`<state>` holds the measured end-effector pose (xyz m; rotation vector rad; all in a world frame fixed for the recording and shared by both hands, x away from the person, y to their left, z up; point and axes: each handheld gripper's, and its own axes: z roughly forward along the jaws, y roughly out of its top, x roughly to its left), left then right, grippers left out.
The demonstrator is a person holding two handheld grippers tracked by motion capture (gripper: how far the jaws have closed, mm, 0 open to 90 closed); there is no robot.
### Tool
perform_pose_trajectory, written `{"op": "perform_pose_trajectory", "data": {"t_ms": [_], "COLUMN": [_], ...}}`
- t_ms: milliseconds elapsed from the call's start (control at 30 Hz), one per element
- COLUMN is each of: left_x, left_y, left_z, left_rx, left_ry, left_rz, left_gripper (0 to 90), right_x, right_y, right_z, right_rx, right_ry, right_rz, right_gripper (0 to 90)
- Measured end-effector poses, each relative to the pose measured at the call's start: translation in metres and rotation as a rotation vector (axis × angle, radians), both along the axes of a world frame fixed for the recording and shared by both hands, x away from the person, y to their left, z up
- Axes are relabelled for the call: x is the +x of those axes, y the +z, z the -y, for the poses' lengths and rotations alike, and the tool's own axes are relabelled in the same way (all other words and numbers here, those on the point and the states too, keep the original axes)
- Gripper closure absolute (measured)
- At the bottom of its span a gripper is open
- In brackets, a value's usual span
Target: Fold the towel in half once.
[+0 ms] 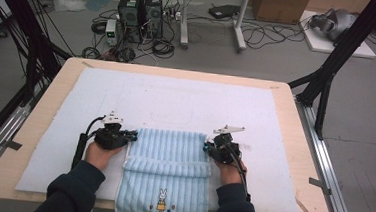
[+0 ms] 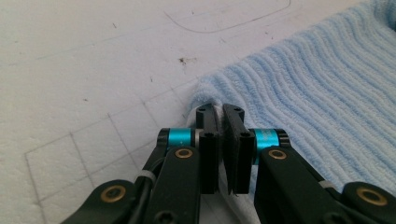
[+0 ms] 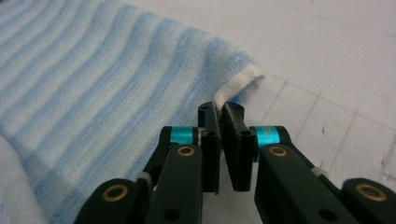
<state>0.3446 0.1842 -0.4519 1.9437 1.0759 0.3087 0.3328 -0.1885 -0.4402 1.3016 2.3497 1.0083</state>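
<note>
A light blue striped towel (image 1: 165, 174) with a small rabbit picture lies on the white mat (image 1: 176, 105), partly folded, its near end hanging over the table's front edge. My left gripper (image 1: 132, 136) sits at the towel's far left corner, jaws shut on the towel's edge (image 2: 205, 95). My right gripper (image 1: 206, 146) sits at the far right corner, jaws shut on the white-hemmed corner (image 3: 243, 77). In the left gripper view the ribbed blue towel (image 2: 317, 93) spreads to the right; in the right gripper view the towel (image 3: 93, 79) spreads to the left.
The wooden table (image 1: 297, 159) carries the white mat, which has thin drawn outlines (image 2: 224, 23). Beyond the table are computer towers (image 1: 140, 12), cables on the floor, black frame posts (image 1: 340, 51) and a cardboard box (image 1: 278, 7).
</note>
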Motion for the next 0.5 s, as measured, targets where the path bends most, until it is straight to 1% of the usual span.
{"op": "perform_pose_trajectory", "data": {"t_ms": [33, 100, 133, 167, 200, 233, 300, 333, 367, 400, 433, 467, 500], "left_x": [0.001, 0.004, 0.007, 0.009, 0.013, 0.016, 0.023, 0.028, 0.033, 0.037, 0.041, 0.046, 0.051], "left_y": [0.000, 0.000, 0.001, 0.001, 0.002, 0.003, 0.003, 0.004, 0.005, 0.007, 0.009, 0.012, 0.014], "left_z": [-0.001, -0.001, -0.001, -0.001, -0.001, -0.001, -0.002, -0.002, -0.002, -0.001, 0.000, 0.000, 0.000], "left_rx": [-0.008, -0.016, -0.016, -0.023, -0.023, -0.020, -0.048, -0.049, -0.036, -0.027, -0.032, -0.041, -0.044], "left_ry": [-0.002, 0.004, 0.006, 0.019, 0.023, 0.024, 0.051, 0.062, 0.063, 0.066, 0.068, 0.071, 0.074], "left_rz": [-0.005, -0.009, -0.018, -0.011, -0.019, -0.015, -0.001, -0.015, -0.010, 0.000, 0.018, 0.018, 0.017], "left_gripper": [86.0, 86.2, 86.2, 86.1, 86.2, 86.2, 86.2, 86.1, 86.0, 86.0, 86.0, 86.0, 86.0], "right_x": [0.000, 0.003, 0.004, 0.005, 0.007, 0.010, 0.017, 0.021, 0.025, 0.032, 0.032, 0.036, 0.041], "right_y": [0.001, 0.000, 0.000, 0.000, 0.000, 0.000, 0.002, 0.003, 0.005, 0.008, 0.008, 0.009, 0.010], "right_z": [0.000, 0.003, 0.003, 0.003, 0.003, 0.002, 0.001, 0.001, 0.001, 0.000, 0.000, 0.000, 0.000], "right_rx": [-0.002, 0.016, 0.012, 0.008, 0.002, -0.003, -0.014, -0.014, -0.004, 0.003, 0.003, -0.008, -0.015], "right_ry": [0.006, 0.003, -0.006, -0.010, -0.013, -0.016, -0.019, -0.023, -0.026, -0.008, -0.008, -0.005, -0.011], "right_rz": [-0.006, -0.009, 0.001, 0.007, 0.015, 0.020, 0.027, 0.036, 0.041, 0.077, 0.077, 0.092, 0.096], "right_gripper": [86.9, 87.0, 87.0, 87.0, 87.0, 87.0, 87.0, 87.0, 87.0, 87.0, 87.0, 87.0, 87.0]}}
